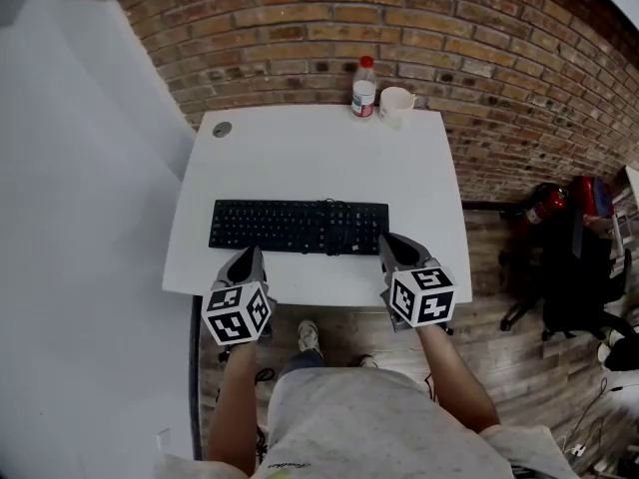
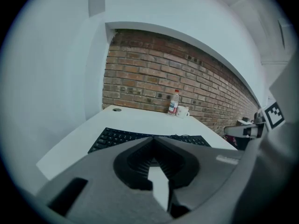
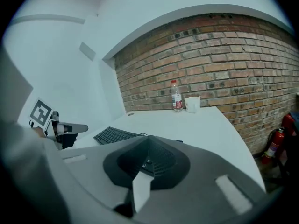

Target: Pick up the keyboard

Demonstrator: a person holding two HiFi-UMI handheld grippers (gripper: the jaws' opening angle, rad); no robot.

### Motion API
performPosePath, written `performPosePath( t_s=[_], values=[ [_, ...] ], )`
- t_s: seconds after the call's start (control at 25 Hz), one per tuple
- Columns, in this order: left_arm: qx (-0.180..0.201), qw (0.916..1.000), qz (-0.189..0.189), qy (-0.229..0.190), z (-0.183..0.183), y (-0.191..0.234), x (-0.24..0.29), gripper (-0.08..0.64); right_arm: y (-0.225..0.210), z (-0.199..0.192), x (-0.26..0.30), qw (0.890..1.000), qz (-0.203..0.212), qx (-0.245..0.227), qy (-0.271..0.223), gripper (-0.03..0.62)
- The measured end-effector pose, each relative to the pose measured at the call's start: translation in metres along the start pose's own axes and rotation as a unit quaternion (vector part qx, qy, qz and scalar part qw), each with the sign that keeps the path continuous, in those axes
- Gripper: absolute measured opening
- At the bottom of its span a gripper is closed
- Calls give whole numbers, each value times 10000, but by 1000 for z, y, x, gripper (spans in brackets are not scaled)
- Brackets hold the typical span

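Note:
A black keyboard [image 1: 299, 227] lies flat on the white table [image 1: 319, 153], its cable bunched on its right half. It also shows ahead in the left gripper view [image 2: 117, 137] and partly in the right gripper view [image 3: 114, 135]. My left gripper [image 1: 246, 260] hovers over the table's near edge, just short of the keyboard's left end, jaws shut and empty. My right gripper [image 1: 392, 246] sits at the keyboard's right end, close to its corner, jaws shut with nothing between them. Neither gripper holds the keyboard.
A plastic bottle with a red cap [image 1: 363, 88] and a white cup [image 1: 395, 102] stand at the table's far edge by the brick wall. A round cable hole [image 1: 222, 129] is at the far left corner. A red fire extinguisher [image 1: 546, 202] lies on the floor at right.

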State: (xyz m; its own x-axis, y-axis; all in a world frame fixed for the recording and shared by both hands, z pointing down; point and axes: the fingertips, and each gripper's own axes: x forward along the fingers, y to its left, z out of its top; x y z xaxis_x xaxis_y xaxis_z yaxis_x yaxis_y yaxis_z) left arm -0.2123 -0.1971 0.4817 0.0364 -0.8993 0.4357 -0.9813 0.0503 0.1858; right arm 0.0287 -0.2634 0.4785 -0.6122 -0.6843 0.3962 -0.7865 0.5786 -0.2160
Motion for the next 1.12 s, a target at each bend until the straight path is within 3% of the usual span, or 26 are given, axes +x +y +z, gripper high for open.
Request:
performPosePath(
  t_s=[0.28, 0.48, 0.84, 1.12],
  values=[
    [197, 9996, -164, 140, 9, 41, 37, 0, -9, -4, 34, 9991, -405, 51, 147, 22],
    [289, 9990, -144, 302, 9, 78, 57, 58, -17, -10, 56, 9969, -704, 161, 301, 62],
    [515, 9958, -149, 746, -2, 127, 91, 275, -33, -17, 76, 9901, -1254, 440, 442, 172],
    [514, 9934, -205, 1006, -12, 147, 109, 371, -40, -25, 87, 9865, -1445, 512, 574, 249]
  ],
)
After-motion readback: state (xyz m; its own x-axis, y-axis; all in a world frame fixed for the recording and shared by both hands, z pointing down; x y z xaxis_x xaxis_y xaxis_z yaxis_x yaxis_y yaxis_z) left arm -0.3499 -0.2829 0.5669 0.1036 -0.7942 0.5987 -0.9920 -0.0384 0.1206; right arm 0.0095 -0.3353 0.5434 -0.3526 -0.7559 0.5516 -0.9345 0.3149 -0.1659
